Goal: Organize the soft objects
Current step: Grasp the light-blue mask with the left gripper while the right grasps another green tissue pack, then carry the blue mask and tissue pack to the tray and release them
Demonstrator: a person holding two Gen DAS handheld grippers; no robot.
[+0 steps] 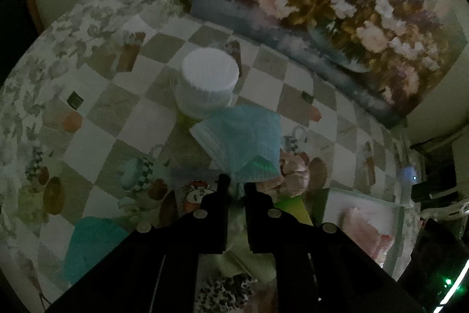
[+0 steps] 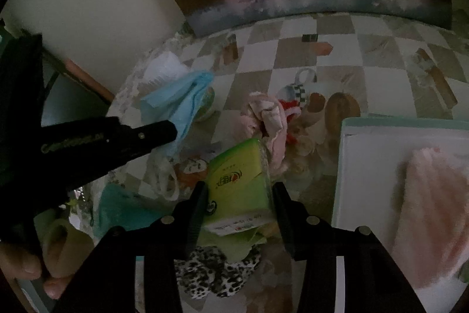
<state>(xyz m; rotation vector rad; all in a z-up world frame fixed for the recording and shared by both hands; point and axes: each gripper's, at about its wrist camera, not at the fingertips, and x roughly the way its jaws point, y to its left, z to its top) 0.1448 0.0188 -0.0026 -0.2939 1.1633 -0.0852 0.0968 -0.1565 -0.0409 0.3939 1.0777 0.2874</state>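
Note:
My left gripper (image 1: 235,186) is shut on a light blue face mask (image 1: 243,137) and holds it above the checkered tablecloth; from the right wrist view the mask (image 2: 178,104) hangs from the left gripper's fingertips (image 2: 168,128). My right gripper (image 2: 239,191) stands open around a green tissue pack (image 2: 239,184), one finger at each side; whether they touch it is unclear. A crumpled pink cloth (image 2: 268,119) lies just beyond the pack. A white box (image 2: 378,166) at the right holds a fluffy pink item (image 2: 433,213).
A white covered round container (image 1: 206,81) stands mid-table. A teal cloth (image 1: 88,242) lies near left, a leopard-print fabric (image 2: 217,275) near the front edge. A flower painting (image 1: 337,5) leans against the wall at the back.

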